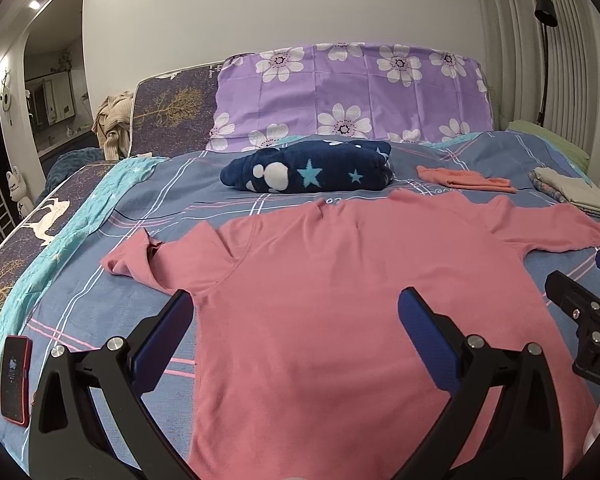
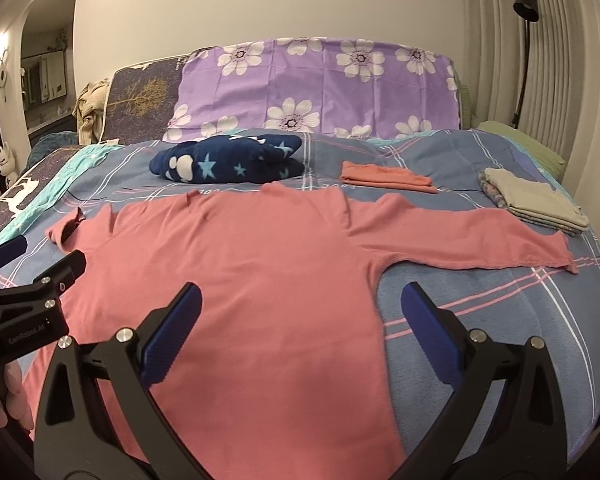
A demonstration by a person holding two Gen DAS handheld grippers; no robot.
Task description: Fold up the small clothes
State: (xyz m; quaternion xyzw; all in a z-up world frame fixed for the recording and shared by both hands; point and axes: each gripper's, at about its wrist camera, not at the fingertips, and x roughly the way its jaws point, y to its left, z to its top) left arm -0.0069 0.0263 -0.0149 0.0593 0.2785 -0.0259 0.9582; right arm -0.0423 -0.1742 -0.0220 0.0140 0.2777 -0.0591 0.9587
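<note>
A pink long-sleeved shirt (image 1: 332,300) (image 2: 240,288) lies flat on the bed, collar towards the pillows, both sleeves spread outward. My left gripper (image 1: 296,308) hovers open over the shirt's left side, nothing between its blue-padded fingers (image 1: 424,344). My right gripper (image 2: 302,304) hovers open above the shirt's right side seam, one finger over fabric and the other over the sheet. Each gripper shows at the edge of the other's view: the right gripper (image 1: 580,300) and the left gripper (image 2: 28,280), with a hand holding it.
A folded navy star blanket (image 1: 312,170) (image 2: 230,160) lies behind the shirt. A small folded pink garment (image 2: 386,176) and a stack of folded grey clothes (image 2: 536,200) sit to the right. A red phone (image 1: 16,384) lies near the bed's left edge. Purple flowered pillows (image 2: 316,88) are at the head.
</note>
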